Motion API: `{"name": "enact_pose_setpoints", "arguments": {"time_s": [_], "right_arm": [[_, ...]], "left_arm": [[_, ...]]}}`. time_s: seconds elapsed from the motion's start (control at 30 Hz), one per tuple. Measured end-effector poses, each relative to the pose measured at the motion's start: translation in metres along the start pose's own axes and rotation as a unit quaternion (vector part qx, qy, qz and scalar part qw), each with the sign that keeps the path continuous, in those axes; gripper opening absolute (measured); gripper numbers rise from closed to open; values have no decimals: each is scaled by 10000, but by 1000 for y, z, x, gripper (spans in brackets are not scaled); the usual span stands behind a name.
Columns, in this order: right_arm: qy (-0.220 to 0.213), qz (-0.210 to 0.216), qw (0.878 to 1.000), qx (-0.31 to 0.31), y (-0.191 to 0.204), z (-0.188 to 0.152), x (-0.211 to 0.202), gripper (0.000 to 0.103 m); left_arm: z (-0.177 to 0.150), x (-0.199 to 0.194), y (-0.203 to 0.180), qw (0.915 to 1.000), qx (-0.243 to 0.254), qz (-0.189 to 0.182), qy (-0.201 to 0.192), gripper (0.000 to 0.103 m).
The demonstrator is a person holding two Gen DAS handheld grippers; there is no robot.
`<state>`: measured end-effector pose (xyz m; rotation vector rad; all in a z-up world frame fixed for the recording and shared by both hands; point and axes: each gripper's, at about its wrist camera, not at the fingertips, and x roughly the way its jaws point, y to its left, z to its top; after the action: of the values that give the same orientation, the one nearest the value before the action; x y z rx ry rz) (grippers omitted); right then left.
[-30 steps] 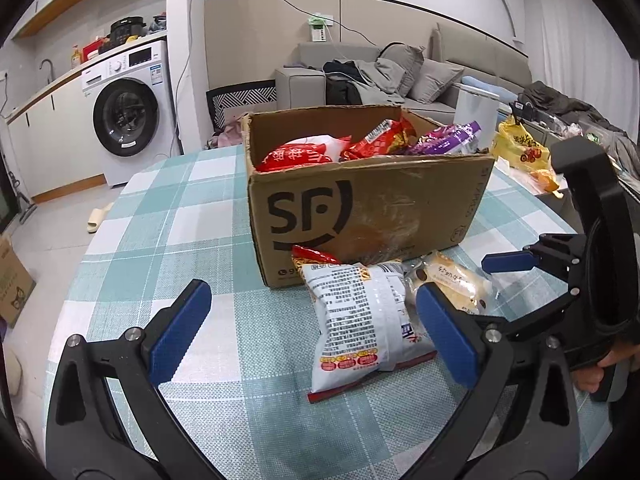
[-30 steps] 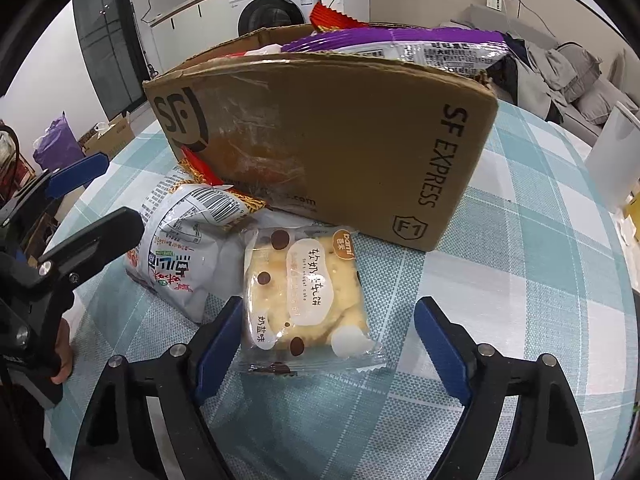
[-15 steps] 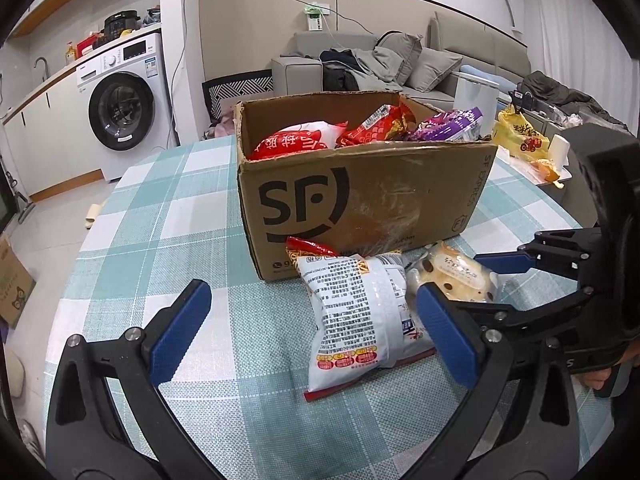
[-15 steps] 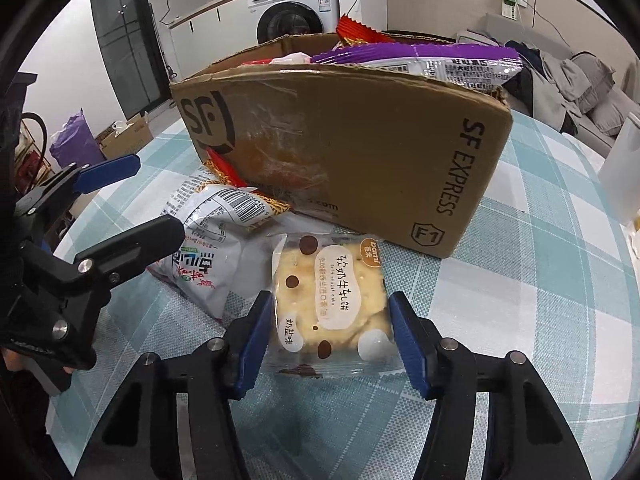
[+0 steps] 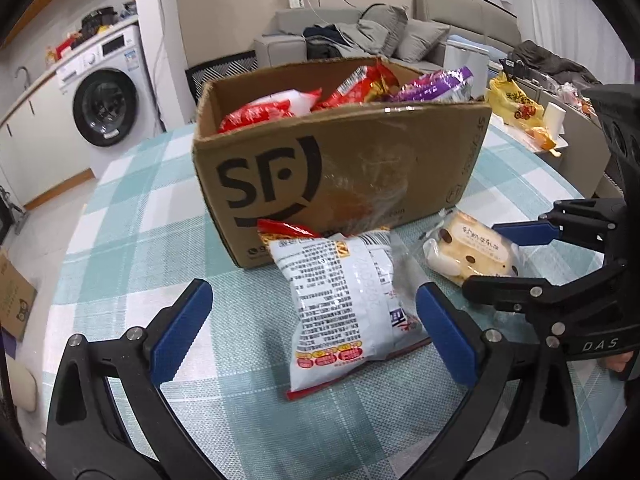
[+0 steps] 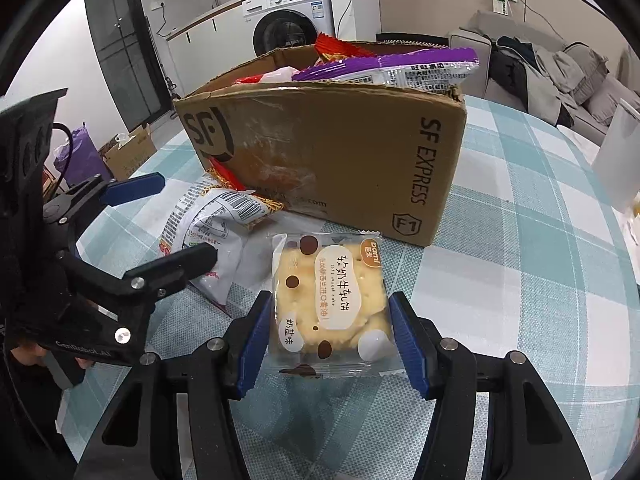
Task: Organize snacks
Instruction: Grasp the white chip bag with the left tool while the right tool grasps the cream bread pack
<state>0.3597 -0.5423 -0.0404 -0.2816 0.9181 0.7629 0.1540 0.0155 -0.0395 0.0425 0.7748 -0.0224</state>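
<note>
The right gripper [image 6: 327,338] is clamping its blue pads [image 6: 256,336] on both sides of the cracker packet [image 6: 330,300], which is lying flat on the checked tabletop [image 6: 520,280] just in front of the cardboard box [image 6: 340,152] (already stuffed with snacks). The left gripper [image 5: 314,330] is hanging with jaws spread wide over the white chip bag [image 5: 344,304], gripping nothing, while that bag is leaning against the box front.
</note>
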Motion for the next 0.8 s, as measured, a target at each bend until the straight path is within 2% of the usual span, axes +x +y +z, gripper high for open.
{"name": "enact_pose_setpoints", "arguments": {"time_s": [0.03, 0.17, 0.23, 0.33, 0.8], "right_arm": [[-10, 6, 10000, 2, 0, 1, 0, 59], [-36, 28, 10000, 22, -1, 1, -2, 59], [-36, 34, 10000, 27, -3, 0, -2, 59], [-63, 60, 10000, 31, -3, 0, -4, 59], [-220, 161, 9996, 22, -5, 1, -16, 59]], "left_arm": [[0, 1, 1, 10000, -32, -8, 26, 95], [-1, 4, 8, 9993, -193, -321, 95, 86], [-1, 5, 11, 9986, -254, -453, 91, 72], [-5, 8, 14, 9951, -426, -880, 157, 53], [-9, 2, 11, 9927, -465, -1113, 71, 44]]}}
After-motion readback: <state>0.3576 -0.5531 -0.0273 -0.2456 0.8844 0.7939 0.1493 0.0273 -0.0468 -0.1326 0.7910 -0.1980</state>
